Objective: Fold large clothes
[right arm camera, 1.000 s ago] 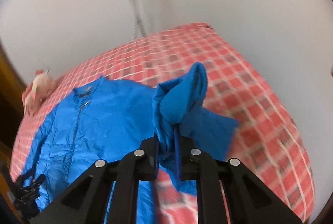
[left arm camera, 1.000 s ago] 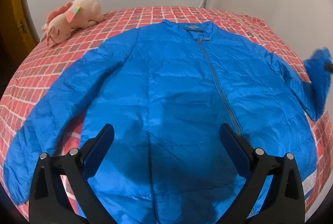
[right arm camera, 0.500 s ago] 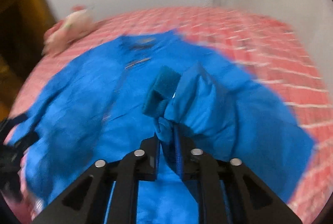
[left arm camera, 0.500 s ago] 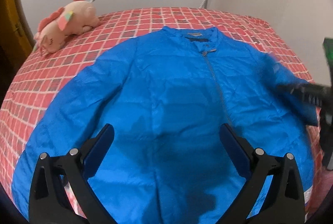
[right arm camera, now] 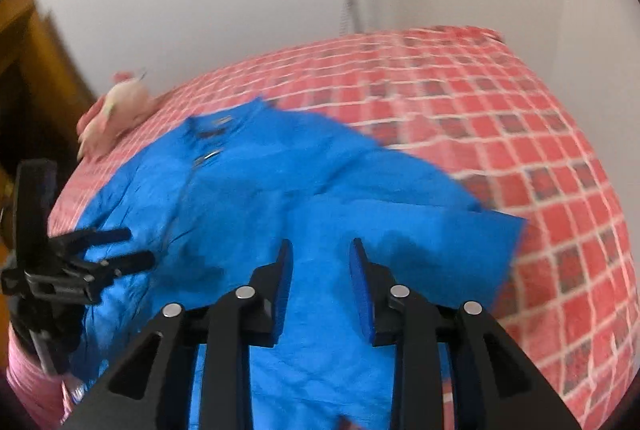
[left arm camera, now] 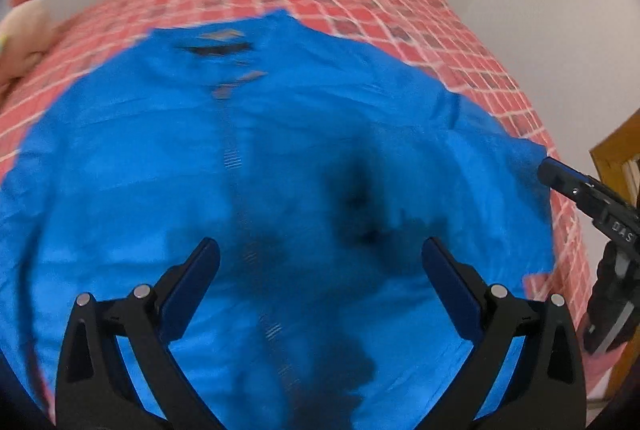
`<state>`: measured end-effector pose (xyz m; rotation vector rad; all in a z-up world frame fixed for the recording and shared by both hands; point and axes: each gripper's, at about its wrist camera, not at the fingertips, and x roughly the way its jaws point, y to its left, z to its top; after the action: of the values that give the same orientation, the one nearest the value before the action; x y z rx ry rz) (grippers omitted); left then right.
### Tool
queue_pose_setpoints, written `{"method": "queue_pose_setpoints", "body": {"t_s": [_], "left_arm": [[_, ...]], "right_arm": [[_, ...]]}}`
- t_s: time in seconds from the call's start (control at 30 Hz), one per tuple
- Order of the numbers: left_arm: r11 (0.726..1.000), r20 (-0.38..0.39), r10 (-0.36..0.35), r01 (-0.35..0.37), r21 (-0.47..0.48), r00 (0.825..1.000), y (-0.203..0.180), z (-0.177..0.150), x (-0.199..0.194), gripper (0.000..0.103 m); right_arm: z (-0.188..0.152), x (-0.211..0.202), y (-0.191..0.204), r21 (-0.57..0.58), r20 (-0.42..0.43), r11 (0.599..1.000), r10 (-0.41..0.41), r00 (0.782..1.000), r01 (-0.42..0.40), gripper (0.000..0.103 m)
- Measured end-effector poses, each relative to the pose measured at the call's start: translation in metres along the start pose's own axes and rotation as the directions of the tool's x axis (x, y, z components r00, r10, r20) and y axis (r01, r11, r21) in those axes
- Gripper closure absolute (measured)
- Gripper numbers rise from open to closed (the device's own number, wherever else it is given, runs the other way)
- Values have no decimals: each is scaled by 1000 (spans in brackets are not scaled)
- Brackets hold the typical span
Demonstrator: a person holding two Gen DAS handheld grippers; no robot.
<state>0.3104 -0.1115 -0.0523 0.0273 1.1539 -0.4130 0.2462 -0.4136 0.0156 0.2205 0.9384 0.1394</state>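
Folding right sleeve (right arm camera: 460,234) over jacket (left arm camera: 280,170): both grippers, right (right arm camera: 322,270) and left (left arm camera: 320,278), open, empty; press the crease flat next.

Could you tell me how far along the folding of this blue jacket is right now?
Early stage. Done: the right sleeve lies folded in across the blue jacket on the checked bed. In hand: nothing; the right gripper and left gripper are both open and empty above the fabric. Left: the other sleeve, then folding the body.
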Motion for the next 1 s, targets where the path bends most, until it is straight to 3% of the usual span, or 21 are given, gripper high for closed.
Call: {"method": "queue_pose_setpoints", "body": {"t_s": [0.13, 0.17, 0.23, 0.27, 0.4, 0.43, 0.5, 0.7, 0.9, 1.0], "left_arm": [[1000, -59, 1, 0, 28, 998, -23, 18, 40, 4], [999, -70, -5, 8, 36, 998, -28, 19, 47, 9], [999, -76, -32, 35, 41, 997, -33, 19, 56, 28], [998, -57, -39, 42, 49, 998, -36, 18, 56, 44], [995, 7, -58, 58, 78, 998, -43, 17, 41, 78], [995, 24, -66, 64, 82, 998, -40, 16, 33, 82], [995, 63, -75, 70, 67, 995, -29, 14, 14, 83], [1000, 209, -4, 11, -29, 978, 32, 6, -50, 83], [986, 244, 143, -115, -124, 959, 100, -13, -82, 83], [971, 190, 195, -162, -177, 962, 132, -21, -74, 82]], "right_arm": [[4, -1, -23, 40, 13, 998, -40, 999, 40, 73], [3, -1, -27, 49, 13, 998, -37, 999, 36, 73], [5, -1, -33, 61, 16, 998, -36, 999, 35, 73], [5, -2, -34, 65, 18, 997, -38, 999, 36, 73], [7, -3, -36, 82, 32, 996, -30, 999, 27, 73], [7, -4, -36, 84, 40, 996, -23, 999, 20, 73], [7, -10, -36, 83, 72, 997, -1, 997, -5, 73], [10, -17, -27, 60, 121, 993, 90, 989, -98, 72], [8, 23, 5, 17, 3, 979, 203, 979, -203, 72], [5, 52, 22, -14, -65, 982, 189, 980, -190, 72]]}}
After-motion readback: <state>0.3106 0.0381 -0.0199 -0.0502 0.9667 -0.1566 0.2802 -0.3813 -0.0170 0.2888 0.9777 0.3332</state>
